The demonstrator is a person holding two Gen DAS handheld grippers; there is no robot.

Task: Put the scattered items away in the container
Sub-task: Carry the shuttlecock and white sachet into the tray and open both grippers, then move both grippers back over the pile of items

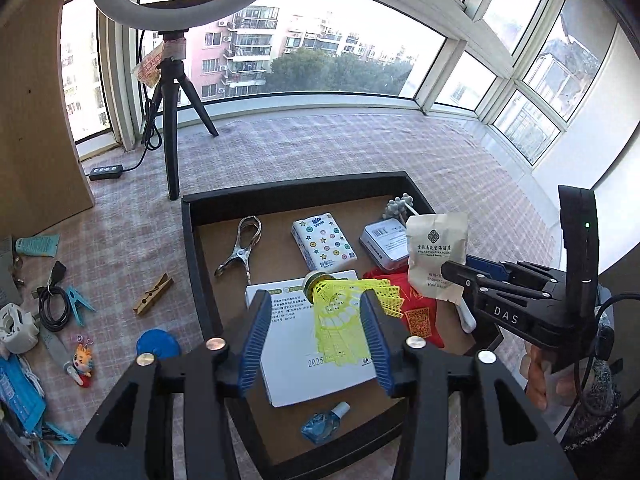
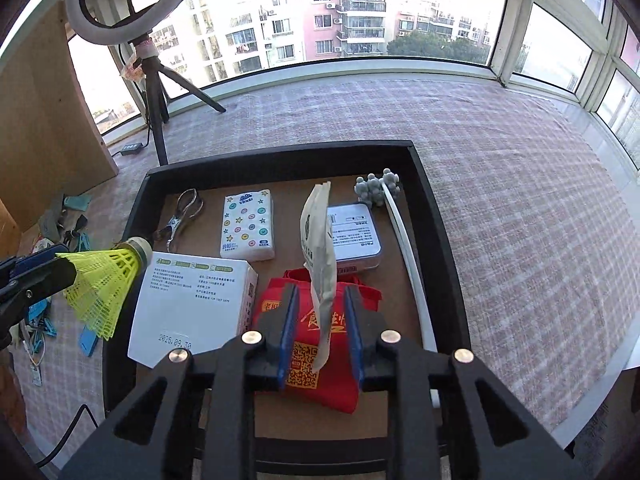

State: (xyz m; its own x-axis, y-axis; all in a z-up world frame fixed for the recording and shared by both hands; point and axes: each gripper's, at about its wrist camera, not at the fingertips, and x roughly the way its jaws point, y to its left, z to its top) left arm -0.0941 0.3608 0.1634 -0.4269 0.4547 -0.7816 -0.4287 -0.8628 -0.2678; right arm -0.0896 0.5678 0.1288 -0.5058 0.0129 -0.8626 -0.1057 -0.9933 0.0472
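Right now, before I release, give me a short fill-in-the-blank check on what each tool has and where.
1. Between the left tool's fingers is a yellow ____.
2. Between the right tool's fingers hangs a beige paper ____.
3. Both tools hover over the black ____.
4. The wooden clothespin lies ____ the tray.

Missing: shuttlecock; sachet; tray; outside

Our left tongs [image 1: 314,306] point steeply down and away from us, their blue-padded fingers [image 1: 254,328] spread wide. Our right tongs [image 2: 321,294] tilt down more steeply. Their jaws stand about half as far apart, and there is a clear gap inside each pad. Seen from the left wrist, the right tongs reach in from the right edge, with their tips level with the left pair's. Our right hand [image 1: 538,376] wraps the grip, and a grey knitted sleeve [image 1: 596,398] shows behind it.
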